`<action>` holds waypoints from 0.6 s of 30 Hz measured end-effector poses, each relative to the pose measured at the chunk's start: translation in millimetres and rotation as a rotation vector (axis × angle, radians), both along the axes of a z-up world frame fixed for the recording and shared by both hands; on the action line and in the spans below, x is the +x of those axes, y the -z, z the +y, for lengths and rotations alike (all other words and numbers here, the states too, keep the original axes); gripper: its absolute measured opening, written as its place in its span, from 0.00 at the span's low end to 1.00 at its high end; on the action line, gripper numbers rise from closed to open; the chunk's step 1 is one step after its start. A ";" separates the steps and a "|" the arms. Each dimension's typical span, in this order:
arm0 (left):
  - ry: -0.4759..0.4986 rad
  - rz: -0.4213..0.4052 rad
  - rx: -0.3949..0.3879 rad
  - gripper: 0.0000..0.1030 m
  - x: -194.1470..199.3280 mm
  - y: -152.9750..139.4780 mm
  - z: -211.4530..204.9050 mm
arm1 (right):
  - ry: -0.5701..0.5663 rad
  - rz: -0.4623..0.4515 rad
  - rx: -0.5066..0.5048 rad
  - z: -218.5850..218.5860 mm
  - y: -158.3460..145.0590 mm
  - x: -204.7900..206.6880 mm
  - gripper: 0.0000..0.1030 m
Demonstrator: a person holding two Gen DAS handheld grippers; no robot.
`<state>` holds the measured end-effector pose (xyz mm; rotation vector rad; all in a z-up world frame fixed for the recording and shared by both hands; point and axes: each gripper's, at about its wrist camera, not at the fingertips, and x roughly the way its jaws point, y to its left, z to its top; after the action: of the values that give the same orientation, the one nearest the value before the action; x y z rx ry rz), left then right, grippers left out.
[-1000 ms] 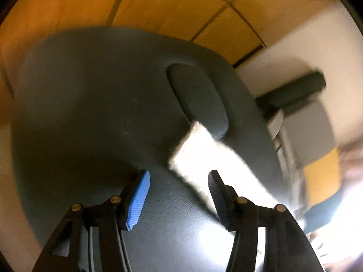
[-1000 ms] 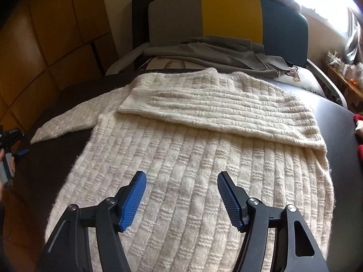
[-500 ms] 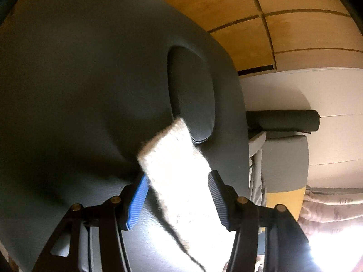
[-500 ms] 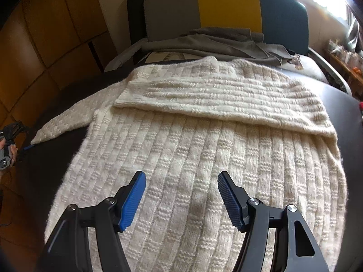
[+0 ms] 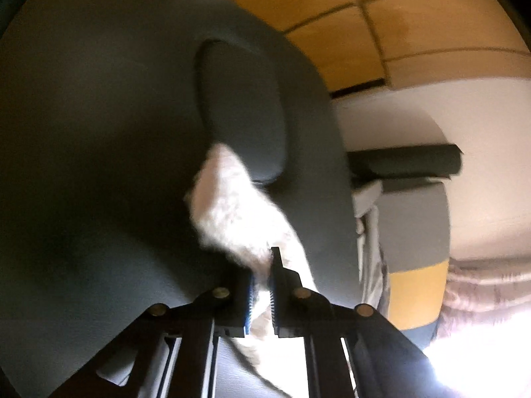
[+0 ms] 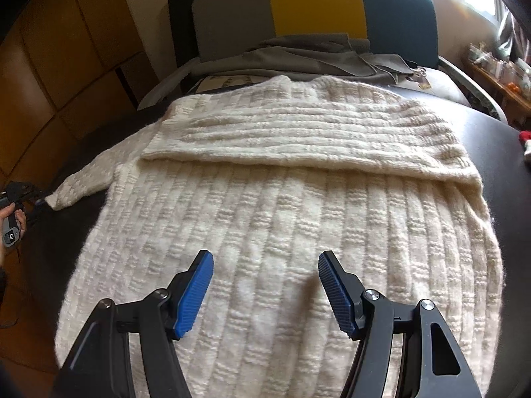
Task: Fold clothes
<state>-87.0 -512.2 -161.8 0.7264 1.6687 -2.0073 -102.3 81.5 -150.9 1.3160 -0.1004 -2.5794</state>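
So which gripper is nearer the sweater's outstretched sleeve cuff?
Left. The left gripper has its jaws shut on the sleeve cuff; the right gripper hovers open over the sweater body.

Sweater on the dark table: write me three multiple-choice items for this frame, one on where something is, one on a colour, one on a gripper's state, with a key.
1. Where does the far sleeve, the one on the right of the right wrist view, lie?
A. Folded across the chest
B. Hanging off the table
C. Rolled under the hem

2. What colour is the middle panel of the chair back behind the table?
A. Red
B. Yellow
C. White

3. What is the left gripper doing?
A. Standing open over bare table
B. Clamping grey cloth
C. Shut on the sleeve cuff

Key:
1 A: on the sweater a ribbed band lies across the upper body.
2 B: the chair back is grey, yellow, teal.
3 C: the left gripper pinches the cuff; the right gripper stands open, empty.
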 end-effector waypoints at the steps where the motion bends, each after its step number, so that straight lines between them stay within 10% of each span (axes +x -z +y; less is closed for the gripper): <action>1: 0.020 0.013 -0.015 0.06 -5.7 -5.5 5.8 | 0.008 -0.001 -0.004 3.1 0.2 -0.6 0.65; 18: 0.473 0.115 -0.173 0.06 -126.2 -72.0 175.3 | 0.045 0.012 -0.042 25.9 -3.9 2.4 0.65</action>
<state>-213.2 -336.9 -89.8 1.0332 1.4551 -2.5218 -99.9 107.4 -147.0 1.2977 -0.1835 -2.6072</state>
